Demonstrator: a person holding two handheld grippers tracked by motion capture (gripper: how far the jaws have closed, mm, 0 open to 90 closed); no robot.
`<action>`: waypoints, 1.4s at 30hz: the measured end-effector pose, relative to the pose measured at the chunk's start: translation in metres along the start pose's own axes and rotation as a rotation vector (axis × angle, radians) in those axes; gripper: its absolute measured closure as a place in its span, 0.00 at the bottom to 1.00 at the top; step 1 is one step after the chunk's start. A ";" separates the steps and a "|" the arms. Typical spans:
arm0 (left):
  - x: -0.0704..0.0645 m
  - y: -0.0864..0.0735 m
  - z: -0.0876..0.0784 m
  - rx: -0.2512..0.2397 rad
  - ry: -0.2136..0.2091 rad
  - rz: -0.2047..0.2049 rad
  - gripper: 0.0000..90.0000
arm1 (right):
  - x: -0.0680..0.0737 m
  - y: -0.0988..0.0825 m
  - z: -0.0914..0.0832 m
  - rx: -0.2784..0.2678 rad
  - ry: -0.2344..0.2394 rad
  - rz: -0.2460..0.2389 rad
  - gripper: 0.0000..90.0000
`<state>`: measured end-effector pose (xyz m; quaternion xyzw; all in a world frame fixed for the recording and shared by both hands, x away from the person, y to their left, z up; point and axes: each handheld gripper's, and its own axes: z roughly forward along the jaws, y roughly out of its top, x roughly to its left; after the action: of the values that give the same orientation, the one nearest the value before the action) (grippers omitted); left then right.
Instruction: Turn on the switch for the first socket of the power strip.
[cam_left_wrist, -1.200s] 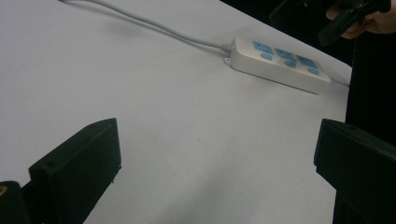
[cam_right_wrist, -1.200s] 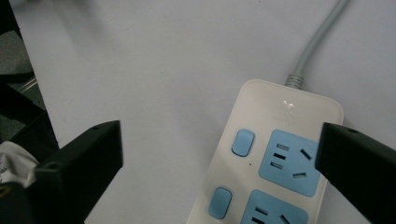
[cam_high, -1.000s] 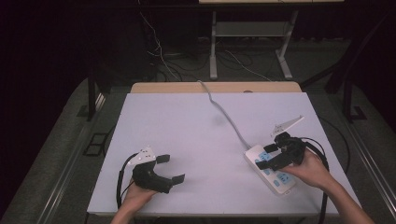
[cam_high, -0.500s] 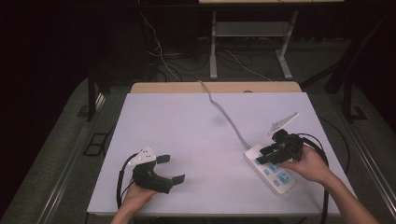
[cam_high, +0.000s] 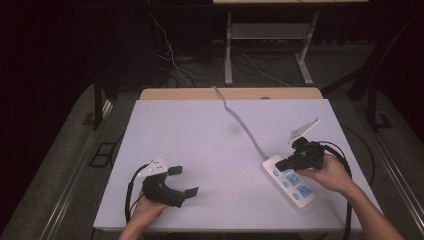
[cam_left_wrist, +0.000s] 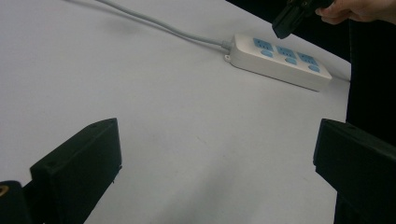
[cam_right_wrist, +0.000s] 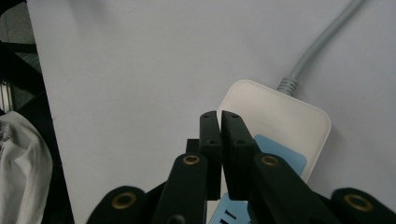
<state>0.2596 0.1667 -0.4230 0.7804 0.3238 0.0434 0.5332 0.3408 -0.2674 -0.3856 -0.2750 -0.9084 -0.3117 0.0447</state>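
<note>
Right now the right gripper (cam_right_wrist: 220, 122) is hovering with its jaws pressed together, nothing between them; they have just been closing, and in the right gripper view the two black tips are meeting just above the near end of the white power strip (cam_right_wrist: 280, 121). Directly beneath and just ahead of those jaws, the strip's first blue socket panel (cam_right_wrist: 282, 156) is showing, and beyond the tips the strip's rounded end is giving way to the grey cable (cam_right_wrist: 322, 39), which is running away across the bench (cam_high: 200, 135).

Seen from the high view, the right gripper (cam_high: 286, 164) is pointing at the cable end of the power strip (cam_high: 295, 185), whose long axis is lying diagonally, from beneath the jaws back toward the person's right hand (cam_high: 327, 172). So the strip is lying under and behind the shut tips, with its switches and sockets lined up along that diagonal.

Farther out, the left gripper (cam_high: 184, 181) is resting low on the bench with its jaws standing wide apart and empty. From its own view the power strip (cam_left_wrist: 280, 60) is lying well off, ahead of the jaws and to their right.

Judging from this, the right hand is by far the nearer, and a downward press with the shut tips looks like the move in hand.
</note>
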 end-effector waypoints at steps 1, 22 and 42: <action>0.000 0.000 0.000 0.000 0.000 0.000 0.00 | -0.001 0.000 0.000 0.001 0.000 -0.003 0.98; 0.001 0.000 0.000 0.006 -0.002 0.001 0.00 | -0.004 0.002 0.019 0.047 -0.006 -0.013 0.99; 0.000 -0.001 0.001 0.011 -0.003 0.001 0.00 | -0.005 -0.006 0.023 0.025 -0.007 0.001 1.00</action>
<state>0.2599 0.1660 -0.4244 0.7835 0.3227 0.0407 0.5295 0.3441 -0.2604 -0.4083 -0.2759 -0.9122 -0.2995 0.0453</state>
